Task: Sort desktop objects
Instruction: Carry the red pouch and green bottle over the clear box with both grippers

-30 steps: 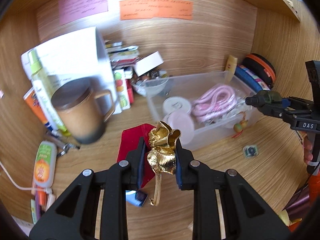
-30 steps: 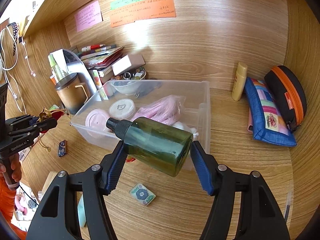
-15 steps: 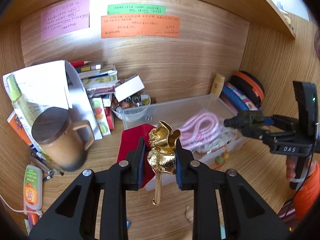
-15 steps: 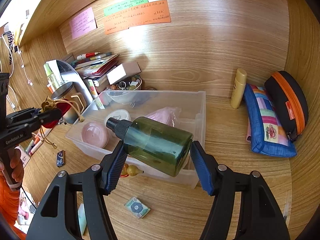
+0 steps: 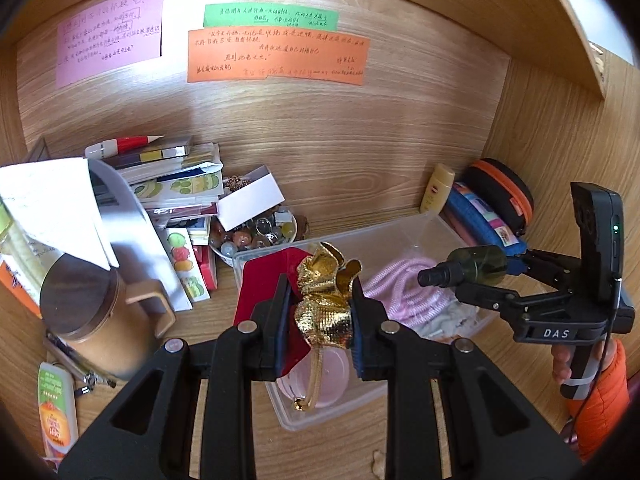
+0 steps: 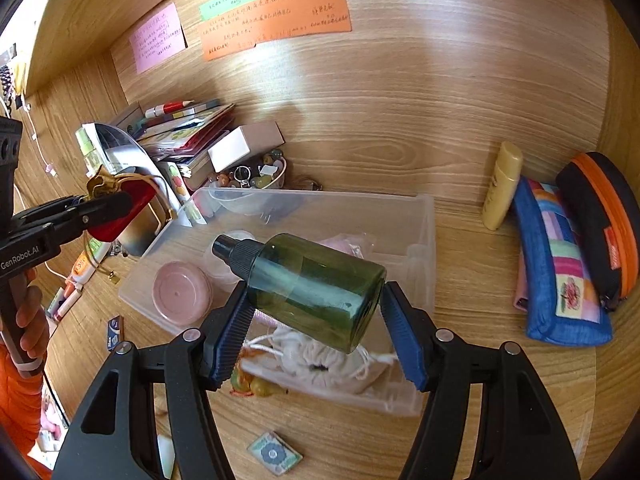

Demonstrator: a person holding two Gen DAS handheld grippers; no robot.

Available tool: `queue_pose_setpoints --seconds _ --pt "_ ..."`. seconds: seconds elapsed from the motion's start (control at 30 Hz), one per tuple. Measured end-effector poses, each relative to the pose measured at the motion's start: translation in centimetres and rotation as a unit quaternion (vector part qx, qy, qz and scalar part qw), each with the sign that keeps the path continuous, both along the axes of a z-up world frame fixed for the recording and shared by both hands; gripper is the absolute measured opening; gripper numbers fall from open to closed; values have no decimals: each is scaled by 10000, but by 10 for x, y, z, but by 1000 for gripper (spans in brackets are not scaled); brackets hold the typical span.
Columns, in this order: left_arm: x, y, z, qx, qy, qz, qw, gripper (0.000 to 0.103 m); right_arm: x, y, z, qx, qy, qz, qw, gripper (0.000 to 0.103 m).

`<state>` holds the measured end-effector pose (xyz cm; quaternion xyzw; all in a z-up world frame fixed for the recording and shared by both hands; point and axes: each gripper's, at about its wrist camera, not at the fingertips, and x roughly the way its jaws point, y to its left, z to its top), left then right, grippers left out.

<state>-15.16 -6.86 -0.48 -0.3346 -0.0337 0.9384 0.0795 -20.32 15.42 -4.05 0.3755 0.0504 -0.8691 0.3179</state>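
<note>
My left gripper (image 5: 320, 320) is shut on a gold and red drawstring pouch (image 5: 324, 304), held above the near left end of a clear plastic bin (image 5: 404, 232); its gold cord dangles down. In the right wrist view that same left gripper (image 6: 102, 200) shows at the far left with the pouch (image 6: 120, 200). My right gripper (image 6: 316, 320) is shut on a dark green spray bottle (image 6: 316, 280), lying sideways above the bin (image 6: 424, 248). From the left wrist view the bottle (image 5: 472, 264) hangs over the bin's right end. The bin holds pink round lids (image 6: 180, 292), a pink cord bundle (image 5: 400, 288) and a white cloth bag (image 6: 316, 356).
A brown lidded mug (image 5: 92, 316), stacked books and papers (image 5: 168, 184) and a bowl of beads (image 5: 256, 236) crowd the back left. A yellow tube (image 6: 502, 184), a blue patchwork pouch (image 6: 560, 272) and a black and orange case (image 6: 604, 224) stand at the right. A small card (image 6: 274, 454) lies on the desk.
Both grippers have moved forward over the bin with their loads. The bin, once ahead of the left gripper, now lies beneath the pouch. Neither grip has changed.
</note>
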Motion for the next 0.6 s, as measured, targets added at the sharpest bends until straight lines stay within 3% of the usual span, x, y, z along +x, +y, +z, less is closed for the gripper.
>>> queue_pose_setpoints --seconds 0.6 --pt "-47 -1 -29 -180 -287 84 9994 24 -37 -26 -6 204 -150 81 9996 61"
